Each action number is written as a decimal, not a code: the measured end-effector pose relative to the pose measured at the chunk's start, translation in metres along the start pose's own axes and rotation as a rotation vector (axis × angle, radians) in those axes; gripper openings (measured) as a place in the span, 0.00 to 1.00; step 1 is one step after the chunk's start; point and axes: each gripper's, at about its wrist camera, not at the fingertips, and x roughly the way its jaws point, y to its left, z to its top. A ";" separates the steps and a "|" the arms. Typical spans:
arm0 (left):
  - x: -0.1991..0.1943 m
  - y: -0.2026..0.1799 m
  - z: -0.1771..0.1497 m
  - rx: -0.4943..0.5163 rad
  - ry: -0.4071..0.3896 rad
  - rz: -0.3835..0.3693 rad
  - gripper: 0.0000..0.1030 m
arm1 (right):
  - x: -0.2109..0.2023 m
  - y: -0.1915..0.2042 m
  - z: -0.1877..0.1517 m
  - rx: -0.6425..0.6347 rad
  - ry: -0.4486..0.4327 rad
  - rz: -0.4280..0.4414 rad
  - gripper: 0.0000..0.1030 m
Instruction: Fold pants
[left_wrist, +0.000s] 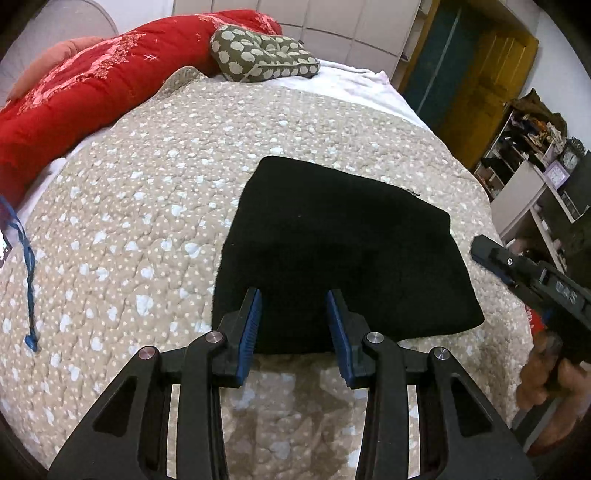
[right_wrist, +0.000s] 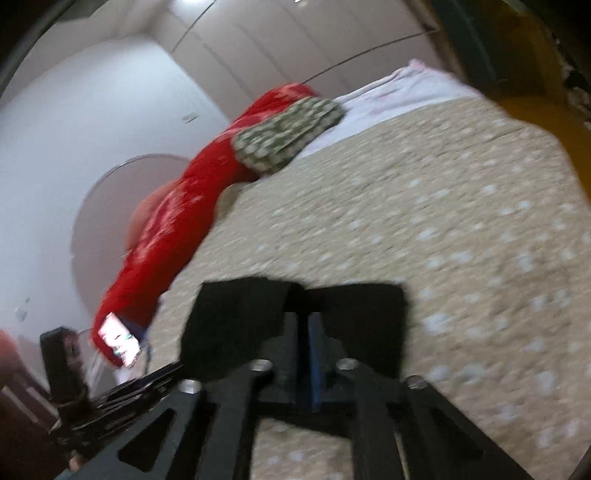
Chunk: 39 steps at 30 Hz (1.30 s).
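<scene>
The black pants (left_wrist: 332, 243) lie folded into a compact rectangle on the beige dotted quilt (left_wrist: 147, 206). My left gripper (left_wrist: 293, 314) is open and empty, its blue pads either side of the near edge of the pants, just above them. My right gripper (left_wrist: 491, 254) shows at the right edge of the left wrist view, beside and apart from the pants. In the blurred right wrist view the right gripper (right_wrist: 308, 328) is shut with nothing between its pads, tilted, with the pants (right_wrist: 236, 317) just ahead of it.
A red duvet (left_wrist: 85, 88) and a green patterned pillow (left_wrist: 262, 55) lie at the head of the bed. A blue cord (left_wrist: 27, 258) lies on the quilt's left edge. Shelves with clutter (left_wrist: 532, 162) stand to the right of the bed.
</scene>
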 end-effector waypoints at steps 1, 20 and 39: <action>-0.002 0.003 0.001 -0.008 0.000 0.002 0.35 | 0.005 0.003 -0.002 -0.006 0.012 0.007 0.59; 0.011 -0.002 0.021 -0.033 0.001 0.022 0.45 | 0.010 -0.001 0.004 -0.140 0.058 -0.189 0.09; 0.081 -0.025 0.065 0.064 0.045 0.117 0.62 | 0.066 -0.004 0.028 -0.167 0.114 -0.318 0.23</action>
